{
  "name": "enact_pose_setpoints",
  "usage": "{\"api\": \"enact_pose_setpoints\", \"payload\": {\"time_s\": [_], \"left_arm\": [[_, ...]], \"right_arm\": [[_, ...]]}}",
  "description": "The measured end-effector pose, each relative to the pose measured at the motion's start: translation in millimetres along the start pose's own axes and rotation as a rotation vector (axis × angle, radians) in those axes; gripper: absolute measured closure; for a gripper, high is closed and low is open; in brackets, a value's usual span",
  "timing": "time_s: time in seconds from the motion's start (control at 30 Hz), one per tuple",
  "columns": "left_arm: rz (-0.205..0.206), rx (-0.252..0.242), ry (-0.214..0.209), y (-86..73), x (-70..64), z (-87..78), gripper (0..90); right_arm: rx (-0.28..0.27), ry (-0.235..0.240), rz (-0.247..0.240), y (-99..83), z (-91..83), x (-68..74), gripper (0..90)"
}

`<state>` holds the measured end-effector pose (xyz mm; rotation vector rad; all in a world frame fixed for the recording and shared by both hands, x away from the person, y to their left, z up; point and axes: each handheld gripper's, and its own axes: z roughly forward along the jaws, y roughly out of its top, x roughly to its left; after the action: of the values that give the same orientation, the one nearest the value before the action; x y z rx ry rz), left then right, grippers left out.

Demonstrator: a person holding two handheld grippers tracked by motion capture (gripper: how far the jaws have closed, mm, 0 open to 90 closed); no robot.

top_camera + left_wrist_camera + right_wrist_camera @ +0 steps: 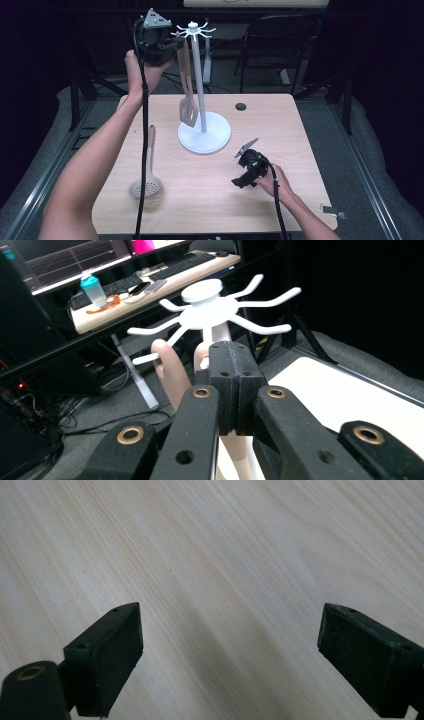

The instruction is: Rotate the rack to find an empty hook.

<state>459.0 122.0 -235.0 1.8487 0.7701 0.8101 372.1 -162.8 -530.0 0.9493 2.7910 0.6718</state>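
A white hook stand [204, 131] stands at the table's back middle, its ring of hook arms [210, 312] at the top. My left gripper [176, 47] is raised beside those arms, shut on the upper handle of a beige slotted spatula [188, 107] that hangs down alongside the pole. In the left gripper view the jaws [232, 365] meet on the handle [169, 372], whose top sits just under one hook arm. A beige skimmer [145, 186] lies on the table at front left. My right gripper [244, 176] rests low at front right, open [230, 640] over bare wood.
The wooden table [210, 200] has a cable hole [241, 106] at the back. A black chair [274, 42] stands behind it. A small metal clip [334, 212] sits off the right front corner. A desk with keyboards and a teal bottle [93, 289] lies beyond.
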Motion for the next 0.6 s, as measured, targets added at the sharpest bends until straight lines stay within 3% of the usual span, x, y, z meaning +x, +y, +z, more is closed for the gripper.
{"api": "enact_pose_setpoints", "payload": {"time_s": [0.6], "left_arm": [[-0.050,0.011,0.046,-1.5,18.8,8.4,90.0]], "right_arm": [[0.005,0.002,-0.004,0.5,1.1,-0.2,10.6]]}}
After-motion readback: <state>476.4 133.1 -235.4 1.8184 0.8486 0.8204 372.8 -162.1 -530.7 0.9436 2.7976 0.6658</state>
